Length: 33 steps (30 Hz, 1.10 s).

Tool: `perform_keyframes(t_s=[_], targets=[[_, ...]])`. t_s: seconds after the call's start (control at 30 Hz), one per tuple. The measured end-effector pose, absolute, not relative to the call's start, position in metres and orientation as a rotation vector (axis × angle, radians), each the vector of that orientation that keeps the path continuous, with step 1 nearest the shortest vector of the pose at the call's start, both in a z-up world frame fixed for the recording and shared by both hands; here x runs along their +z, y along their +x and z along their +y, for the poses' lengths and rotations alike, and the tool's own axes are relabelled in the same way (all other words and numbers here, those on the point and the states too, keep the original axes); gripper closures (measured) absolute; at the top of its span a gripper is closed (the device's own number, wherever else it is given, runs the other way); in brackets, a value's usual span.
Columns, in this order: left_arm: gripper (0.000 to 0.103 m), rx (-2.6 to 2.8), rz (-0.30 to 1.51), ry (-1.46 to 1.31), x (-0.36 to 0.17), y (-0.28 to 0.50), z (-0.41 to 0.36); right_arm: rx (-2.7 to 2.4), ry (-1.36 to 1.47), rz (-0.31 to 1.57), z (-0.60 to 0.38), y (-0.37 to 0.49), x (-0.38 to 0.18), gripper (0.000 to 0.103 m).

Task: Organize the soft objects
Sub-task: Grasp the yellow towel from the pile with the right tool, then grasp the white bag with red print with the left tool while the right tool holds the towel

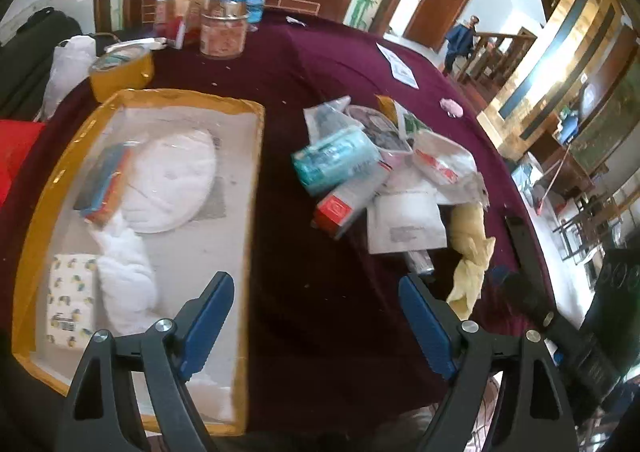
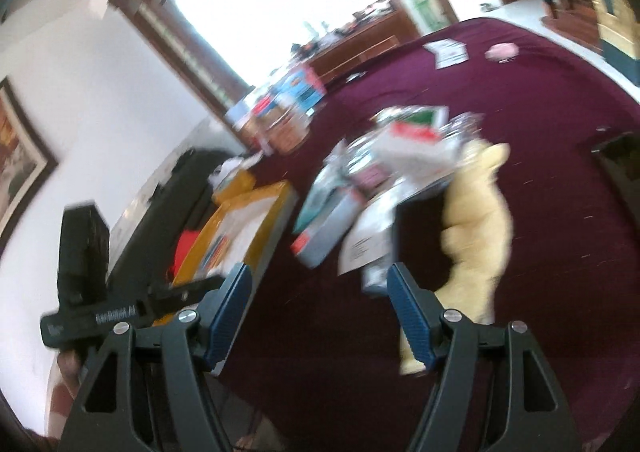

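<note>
A yellow-rimmed tray (image 1: 248, 155) lies on the maroon tablecloth at the left. In it are a round white pad (image 1: 176, 179), a white cloth (image 1: 128, 284), a patterned tissue pack (image 1: 72, 300) and a blue-orange item (image 1: 104, 183). To the right is a pile of packets (image 1: 360, 167) with a pale yellow cloth (image 1: 472, 248) at its near edge. My left gripper (image 1: 316, 328) is open and empty, above the tray's right rim. My right gripper (image 2: 320, 316) is open and empty, just left of the yellow cloth (image 2: 476, 232). The right wrist view is blurred.
Jars (image 1: 224, 23) and a tape roll (image 1: 120, 67) stand at the table's far left. A paper sheet (image 1: 400, 65) and a pink item (image 1: 452, 107) lie at the far right. A dark object (image 1: 520, 232) lies near the table's right edge.
</note>
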<state>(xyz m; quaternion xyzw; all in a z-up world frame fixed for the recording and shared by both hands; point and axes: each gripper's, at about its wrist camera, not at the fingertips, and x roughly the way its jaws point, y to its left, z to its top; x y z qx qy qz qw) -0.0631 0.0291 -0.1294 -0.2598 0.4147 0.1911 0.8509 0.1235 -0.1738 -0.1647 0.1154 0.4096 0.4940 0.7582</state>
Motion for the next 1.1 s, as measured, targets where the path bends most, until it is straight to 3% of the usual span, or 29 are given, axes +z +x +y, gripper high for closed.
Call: perform_keyframes(t_s=[0.5,0.57,0.63,0.67,0.87,1.03,1.1], targets=[[0.015,0.301,0.965,-0.491,-0.146,-0.007,0.002,0.797,0.232,0.943,-0.171,0.214,-0.209,0.036],[0.015,0.286,0.969,-0.476,-0.148,0.004,-0.001,0.789,0.225,0.971,-0.168,0.216,-0.216,0.055],[0.015,0.276,0.98,-0.453,-0.15,0.014,-0.004,0.794,0.216,0.937,-0.169,0.213,-0.213,0.063],[0.015,0.272,0.988,-0.444,-0.152,0.021,-0.006,0.798,0.21,0.934,-0.168,0.212,-0.212,0.072],[0.015,0.211,1.027,-0.437,-0.163,0.056,-0.016,0.87,0.238,0.911,-0.17,0.205,-0.209,0.092],[0.016,0.21,1.069,-0.466,-0.176,0.083,-0.012,0.866,0.211,0.894,-0.166,0.201,-0.207,0.091],[0.019,0.233,1.104,-0.483,-0.185,0.089,-0.006,0.854,0.209,0.913,-0.165,0.203,-0.209,0.076]])
